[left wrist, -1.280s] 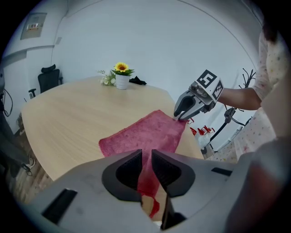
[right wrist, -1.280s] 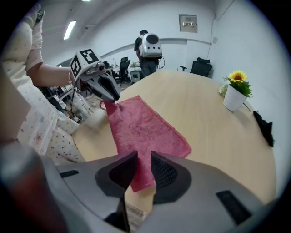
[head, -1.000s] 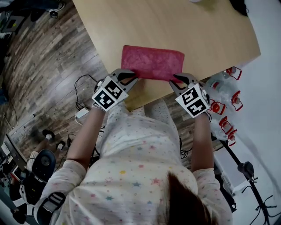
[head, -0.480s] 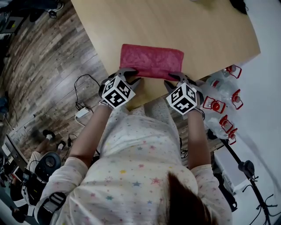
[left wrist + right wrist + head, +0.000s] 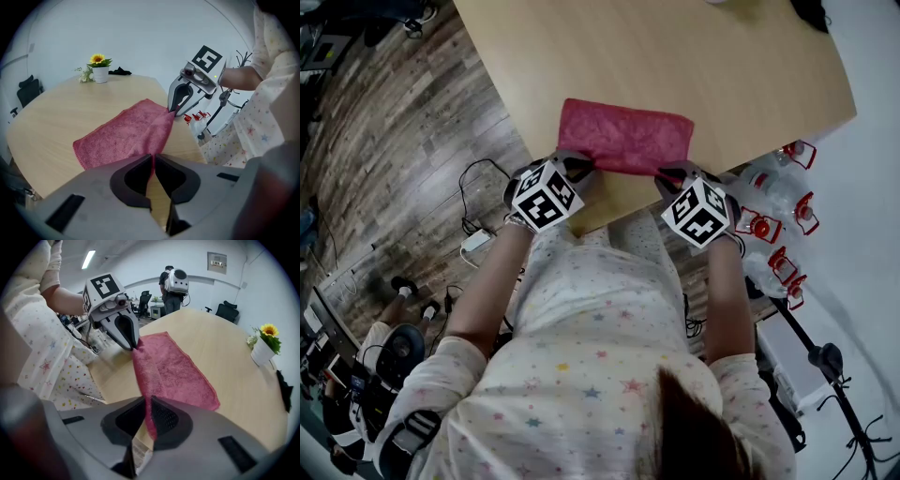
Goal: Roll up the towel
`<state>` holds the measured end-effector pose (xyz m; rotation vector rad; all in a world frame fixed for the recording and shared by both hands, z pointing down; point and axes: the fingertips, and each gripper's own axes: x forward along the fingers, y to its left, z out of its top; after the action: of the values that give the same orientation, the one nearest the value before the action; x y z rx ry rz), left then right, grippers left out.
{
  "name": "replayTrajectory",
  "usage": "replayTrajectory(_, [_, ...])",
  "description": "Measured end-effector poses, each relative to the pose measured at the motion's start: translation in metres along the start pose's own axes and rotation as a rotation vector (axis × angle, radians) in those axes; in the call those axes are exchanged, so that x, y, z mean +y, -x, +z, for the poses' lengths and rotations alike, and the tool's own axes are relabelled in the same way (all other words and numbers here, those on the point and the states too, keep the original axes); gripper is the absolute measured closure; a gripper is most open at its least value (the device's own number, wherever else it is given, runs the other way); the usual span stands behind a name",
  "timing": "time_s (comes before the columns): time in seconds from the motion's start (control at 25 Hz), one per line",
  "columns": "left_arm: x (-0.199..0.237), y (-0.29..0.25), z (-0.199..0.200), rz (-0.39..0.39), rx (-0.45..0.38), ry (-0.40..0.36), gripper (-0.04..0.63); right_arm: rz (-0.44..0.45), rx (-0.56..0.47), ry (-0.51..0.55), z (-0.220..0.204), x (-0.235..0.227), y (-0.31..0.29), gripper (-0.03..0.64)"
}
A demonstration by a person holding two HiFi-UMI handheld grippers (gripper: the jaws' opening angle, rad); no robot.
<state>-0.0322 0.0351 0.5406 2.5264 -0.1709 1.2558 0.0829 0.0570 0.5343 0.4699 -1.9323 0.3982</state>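
Observation:
A red towel (image 5: 624, 137) lies flat on the pale wooden table (image 5: 675, 56), its long near edge close to the table's front edge. My left gripper (image 5: 578, 170) is at the towel's near left corner. Its jaws have just been closing, and in the left gripper view they (image 5: 152, 161) pinch that corner of the towel (image 5: 126, 136). My right gripper (image 5: 671, 174) is at the near right corner, and in the right gripper view it (image 5: 146, 412) is shut on the towel (image 5: 173, 369). The near edge hangs slightly raised between the two grippers.
A white pot with a yellow flower (image 5: 100, 70) and a black item (image 5: 121, 71) stand at the table's far side. Clear bottles with red caps (image 5: 773, 225) sit on the floor right of the table. Cables (image 5: 473, 202) trail on the wood floor at left. A person with a backpack (image 5: 174, 284) stands far off.
Both grippers have shifted inward and down onto the towel's near corners, their marker cubes now closer together. The towel has stayed in place on the table.

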Motion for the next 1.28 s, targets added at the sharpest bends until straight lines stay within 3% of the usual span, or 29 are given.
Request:
replayTrajectory(0.16, [-0.017, 0.01, 0.0, -0.102, -0.016, 0.057, 0.566, 0.083, -0.001, -0.016, -0.004, 0.015, 0.009, 0.578])
replayTrajectory(0.28, [-0.018, 0.019, 0.009, -0.129, -0.038, 0.078, 0.565, 0.101, -0.033, -0.066, -0.001, 0.012, 0.017, 0.578])
replayTrajectory(0.84, [0.015, 0.015, 0.027, -0.067, -0.066, 0.086, 0.565, 0.049, -0.056, -0.141, 0.005, -0.02, 0.015, 0.571])
replayTrajectory(1.28, [0.033, -0.002, 0.023, 0.037, -0.056, 0.073, 0.563, -0.073, -0.014, -0.161, -0.011, -0.035, -0.002, 0.543])
